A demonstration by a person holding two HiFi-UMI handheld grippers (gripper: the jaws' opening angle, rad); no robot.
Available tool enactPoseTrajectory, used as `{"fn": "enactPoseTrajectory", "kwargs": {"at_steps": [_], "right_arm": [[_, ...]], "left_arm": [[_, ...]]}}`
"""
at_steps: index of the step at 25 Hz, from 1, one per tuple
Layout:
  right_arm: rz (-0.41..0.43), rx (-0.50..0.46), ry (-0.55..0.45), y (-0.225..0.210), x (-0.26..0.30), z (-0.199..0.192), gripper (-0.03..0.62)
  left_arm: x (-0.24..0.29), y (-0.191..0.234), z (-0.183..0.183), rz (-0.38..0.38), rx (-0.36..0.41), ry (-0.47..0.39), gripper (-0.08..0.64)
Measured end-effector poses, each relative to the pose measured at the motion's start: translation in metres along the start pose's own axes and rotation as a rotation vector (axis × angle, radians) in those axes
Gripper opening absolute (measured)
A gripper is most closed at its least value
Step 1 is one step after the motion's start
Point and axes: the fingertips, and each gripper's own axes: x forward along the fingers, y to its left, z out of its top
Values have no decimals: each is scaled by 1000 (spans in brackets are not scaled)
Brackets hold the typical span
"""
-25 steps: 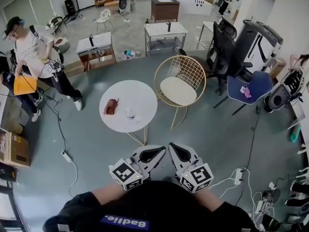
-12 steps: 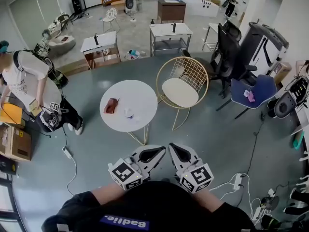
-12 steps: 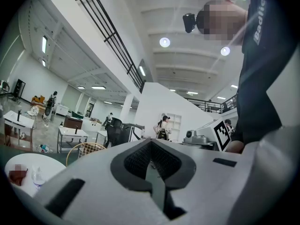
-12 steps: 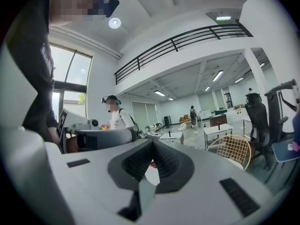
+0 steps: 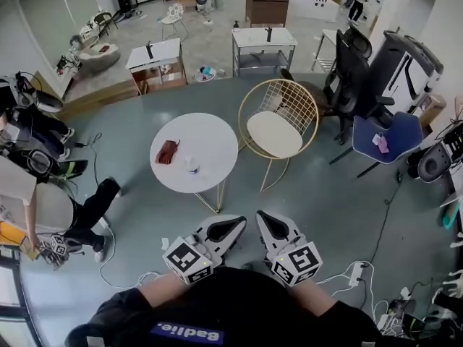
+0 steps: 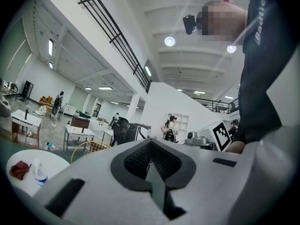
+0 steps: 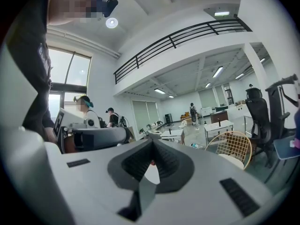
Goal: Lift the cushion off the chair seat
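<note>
Bystander (image 5: 92,208) now lower left — cushion (image 5: 274,134) unmoved

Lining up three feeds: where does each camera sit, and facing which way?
Head view: on the person's head, steeply down at table, chair and cushion; left hand-held gripper, right hand-held gripper and sleeves below.
Left gripper view: on that gripper, level along shut jaws; torso right.
Right gripper view: likewise; torso left.
All share the chair.
</note>
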Motion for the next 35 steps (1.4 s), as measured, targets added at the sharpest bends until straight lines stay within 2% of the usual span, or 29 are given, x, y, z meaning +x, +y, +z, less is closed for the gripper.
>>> {"fn": "enactPoseTrajectory", "kwargs": {"at_steps": [7,16,20,23,30,33,35], "right_arm": [[-27,-20,6,-25,42,10,26],[-111,-39,4,-65,124,33,26],[-154,-51,7,-73,153,41,28],[-182,-60,4,-84,169,45,27],[-185,-73,21,-115,188,44,28],[-166,-72,29,-138,192,38,28],[-146,-71,38,-153,193,33,28]], "left_arm": [[21,45,9,-29,9,-15,2],[44,134,38,-105,32,-28,1],[49,159,49,-148,-1,-15,1],[56,179,51,-172,18,-26,0],[78,203,48,-160,-1,-29,2],[96,209,44,-135,-12,-44,0],[106,214,33,-102,-4,-22,1]]}}
